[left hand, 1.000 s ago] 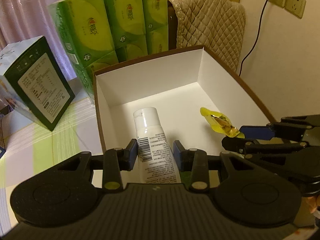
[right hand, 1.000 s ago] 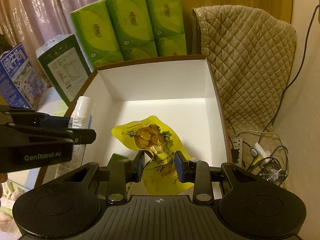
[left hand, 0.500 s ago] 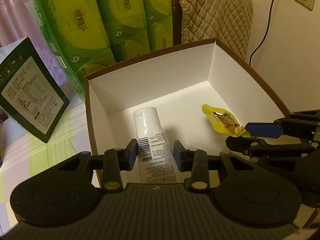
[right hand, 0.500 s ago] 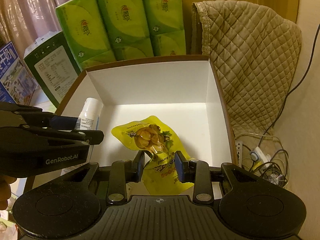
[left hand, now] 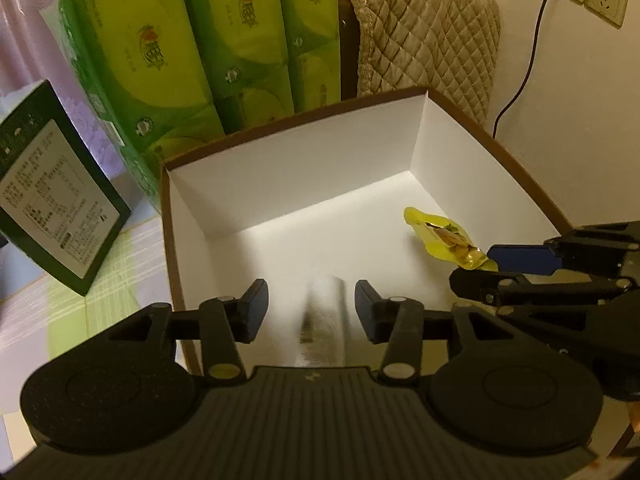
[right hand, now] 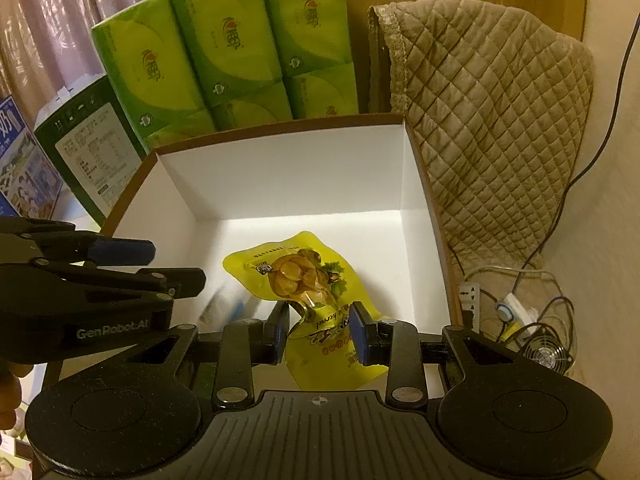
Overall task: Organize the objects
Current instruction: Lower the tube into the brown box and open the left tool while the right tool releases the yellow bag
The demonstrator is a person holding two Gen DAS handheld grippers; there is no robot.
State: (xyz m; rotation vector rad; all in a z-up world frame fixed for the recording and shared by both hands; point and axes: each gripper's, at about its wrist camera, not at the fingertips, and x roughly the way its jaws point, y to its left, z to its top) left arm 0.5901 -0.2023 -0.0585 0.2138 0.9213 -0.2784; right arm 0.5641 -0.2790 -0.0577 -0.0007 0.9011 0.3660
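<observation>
While both grippers hang over the white box, each one has its own thing to put in. Low in the middle of the left wrist picture, the left gripper has its two blue fingers spread wide apart. Between them is a blurry white bottle, and nothing squeezes it, so I think it is dropping into the box. The blur hides any words on it.

At the bottom middle of the right wrist picture, the right gripper pinches a yellow snack pouch. Its blue fingers press on the crinkled middle of the pouch, likely so the floppy bag cannot slip. Most of the pouch sticks out over the box floor, so this looks like the spot where it will go. The pouch shows a picture of food, and I can read the upside-down word "kernel" near the fingers. The other small writing on it is too tiny to read.

On the left edge of the right wrist picture, the side of the left gripper says "GenRobot.AI".

Behind the box, at the top of both pictures, stand green tissue packs with a small red logo. A dark green carton with a white label sits on the left. A quilted brown cover is on the right.
</observation>
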